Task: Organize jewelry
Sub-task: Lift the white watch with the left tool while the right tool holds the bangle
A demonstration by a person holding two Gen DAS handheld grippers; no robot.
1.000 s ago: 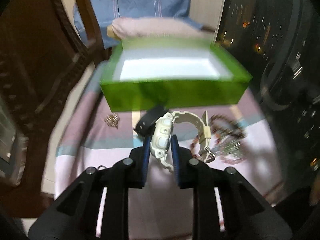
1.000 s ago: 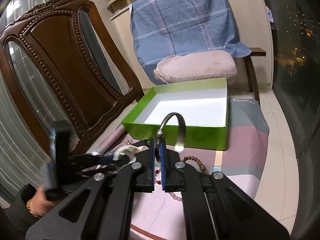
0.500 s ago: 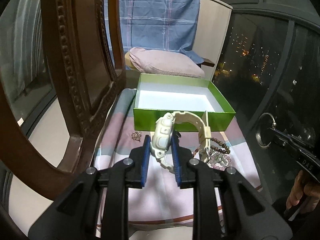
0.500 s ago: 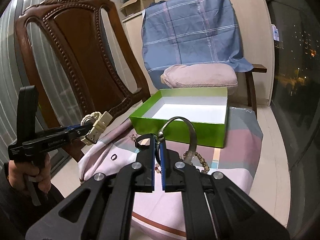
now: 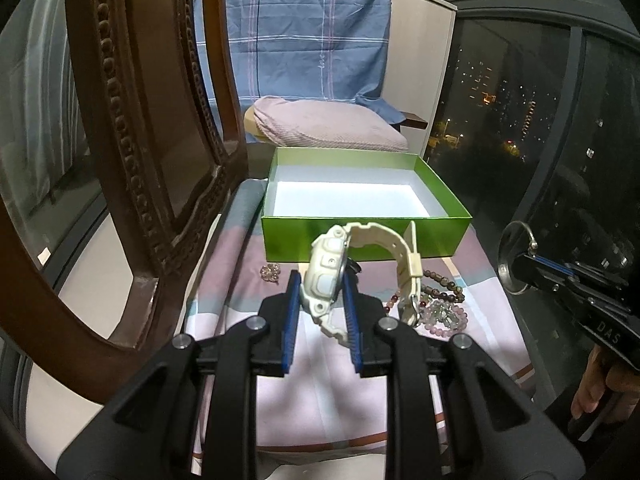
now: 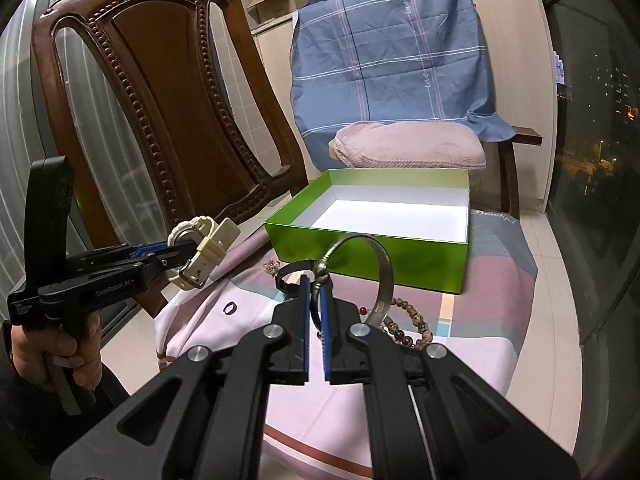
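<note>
Two matte black plastic grippers, blue ribbed finger pads, silver pivot screws, white lettering, dark sleeve

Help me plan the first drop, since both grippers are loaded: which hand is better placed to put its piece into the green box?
Probably the right. The right gripper, shut on the silver bangle, points straight at the green box. The left gripper holds the cream watch out to the side, by the chair.

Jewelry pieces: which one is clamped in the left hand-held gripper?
The cream watch, lifted off the cloth between the left hand-held gripper pads. The silver bangle is in the right hand-held gripper; the bead bracelets lie on the cloth.
</note>
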